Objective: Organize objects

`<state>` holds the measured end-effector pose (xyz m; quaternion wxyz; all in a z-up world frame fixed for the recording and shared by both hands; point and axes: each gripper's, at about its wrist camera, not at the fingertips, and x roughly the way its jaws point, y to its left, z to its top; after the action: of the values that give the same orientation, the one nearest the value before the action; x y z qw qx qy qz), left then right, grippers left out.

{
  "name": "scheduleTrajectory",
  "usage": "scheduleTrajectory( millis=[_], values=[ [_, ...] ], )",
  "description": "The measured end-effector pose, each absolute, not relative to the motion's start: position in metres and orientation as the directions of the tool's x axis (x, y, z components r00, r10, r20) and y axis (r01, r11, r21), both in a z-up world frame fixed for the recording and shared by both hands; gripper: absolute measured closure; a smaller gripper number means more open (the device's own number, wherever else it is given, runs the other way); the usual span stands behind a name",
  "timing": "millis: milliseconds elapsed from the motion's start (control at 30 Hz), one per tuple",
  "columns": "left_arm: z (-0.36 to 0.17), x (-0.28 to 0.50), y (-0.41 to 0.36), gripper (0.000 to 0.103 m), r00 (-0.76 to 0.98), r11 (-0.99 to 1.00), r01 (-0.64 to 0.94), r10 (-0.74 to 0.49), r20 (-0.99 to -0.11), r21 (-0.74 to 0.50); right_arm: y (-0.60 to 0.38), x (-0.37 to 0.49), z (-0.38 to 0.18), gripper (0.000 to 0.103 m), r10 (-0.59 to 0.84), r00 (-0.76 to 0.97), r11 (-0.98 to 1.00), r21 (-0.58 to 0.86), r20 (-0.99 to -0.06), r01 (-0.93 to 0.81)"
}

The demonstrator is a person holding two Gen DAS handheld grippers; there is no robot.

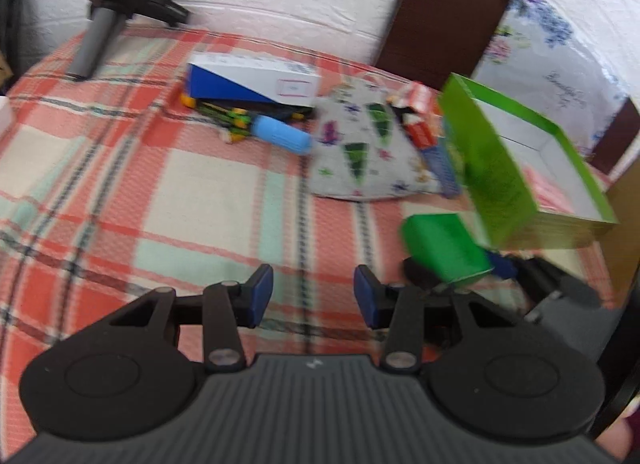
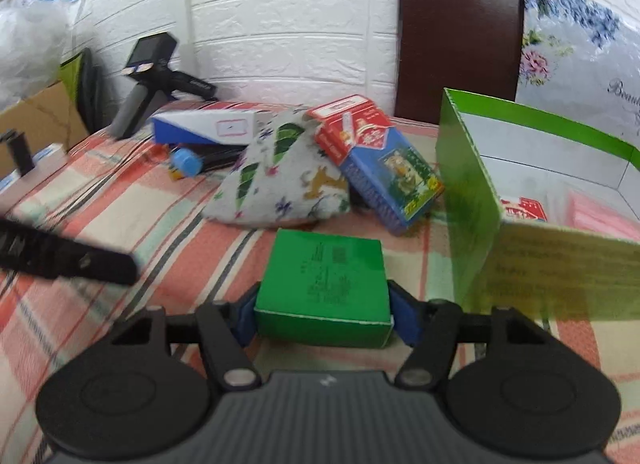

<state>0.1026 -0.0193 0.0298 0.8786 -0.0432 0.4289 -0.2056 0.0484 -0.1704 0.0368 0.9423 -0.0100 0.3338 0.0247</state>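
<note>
Where the right gripper (image 2: 323, 318) fills the lower centre of its own view, its two blue pads (image 2: 405, 316) sit against the two sides of a small green box (image 2: 325, 284), jaws partly closed on it; the box rests low over the plaid cloth (image 2: 120, 199).

Left gripper (image 1: 314, 300), lower centre of its view: jaws partly open, blue pads apart, nothing between them, only the plaid cloth beyond.

Small green box, as seen from the left wrist: right of centre, low, blurred, with the dark shape of the other gripper under it.

Large green carton (image 2: 468, 199), right side of both views: open-topped, white inside, its near flap standing up. Contents, seen from the right wrist: a red-and-white item (image 2: 526, 207) and something pink (image 2: 600, 215); details too blurred to tell.

Red-and-blue printed box (image 2: 380, 159), centre of the right view, just left of the carton: tilted, leaning on a patterned fabric pouch (image 2: 280, 179).

Patterned fabric pouch: white with green and purple motifs, lying centre on the cloth.

Blue-and-white long box (image 2: 204, 127), upper left of centre: lying over a few smaller items, among them a light blue cylinder (image 2: 186, 161).

Black handheld device with a grey handle (image 2: 148, 83), upper left, near the white brick-pattern wall (image 2: 288, 23).

Dark brown panel (image 2: 460, 35), upper right, against the wall.
</note>
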Motion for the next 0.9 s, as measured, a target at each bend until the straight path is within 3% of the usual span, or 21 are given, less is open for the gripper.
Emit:
scheduleTrajectory(
  millis=[100, 267, 333, 367, 400, 467, 567, 700, 900],
  values=[
    [0.028, 0.099, -0.037, 0.056, 0.487, 0.883, 0.366, -0.451, -0.748, -0.294, -0.159, 0.026, 0.037, 0.035, 0.079, 0.782, 0.994, -0.011, -0.619, -0.110],
    [0.018, 0.094, -0.061, 0.054, 0.456, 0.882, 0.384, -0.438, -0.775, -0.272, -0.162, 0.015, 0.036, 0.022, 0.100, 0.785, 0.993, 0.010, -0.612, -0.118],
    [0.017, 0.096, -0.062, 0.052, 0.443, 0.878, 0.375, -0.451, -0.775, -0.296, -0.166, 0.015, 0.037, 0.023, 0.115, 0.783, 0.992, 0.034, -0.611, -0.120],
    [0.017, 0.096, -0.063, 0.052, 0.431, 0.871, 0.372, -0.468, -0.771, -0.321, -0.164, 0.014, 0.036, 0.028, 0.116, 0.785, 0.992, 0.032, -0.608, -0.123],
    [0.017, 0.097, -0.064, 0.052, 0.411, 0.860, 0.371, -0.490, -0.768, -0.351, -0.164, 0.012, 0.035, 0.040, 0.129, 0.787, 0.990, 0.034, -0.603, -0.136],
    [0.017, 0.097, -0.071, 0.051, 0.367, 0.845, 0.368, -0.515, -0.774, -0.388, -0.163, 0.008, 0.036, 0.041, 0.159, 0.793, 0.985, 0.038, -0.589, -0.169],
    [0.019, 0.091, -0.083, 0.051, 0.387, 0.858, 0.383, -0.484, -0.785, -0.341, -0.164, 0.007, 0.035, 0.041, 0.159, 0.797, 0.985, 0.043, -0.583, -0.165],
    [0.028, 0.090, -0.091, 0.057, 0.408, 0.855, 0.402, -0.487, -0.772, -0.328, -0.176, 0.004, 0.040, 0.041, 0.169, 0.810, 0.986, 0.094, -0.562, -0.141],
    [0.091, 0.086, -0.124, 0.057, 0.484, 0.794, 0.531, -0.570, -0.664, -0.295, -0.199, -0.009, 0.084, 0.041, 0.077, 0.923, 0.997, 0.024, -0.377, -0.073]
  ],
)
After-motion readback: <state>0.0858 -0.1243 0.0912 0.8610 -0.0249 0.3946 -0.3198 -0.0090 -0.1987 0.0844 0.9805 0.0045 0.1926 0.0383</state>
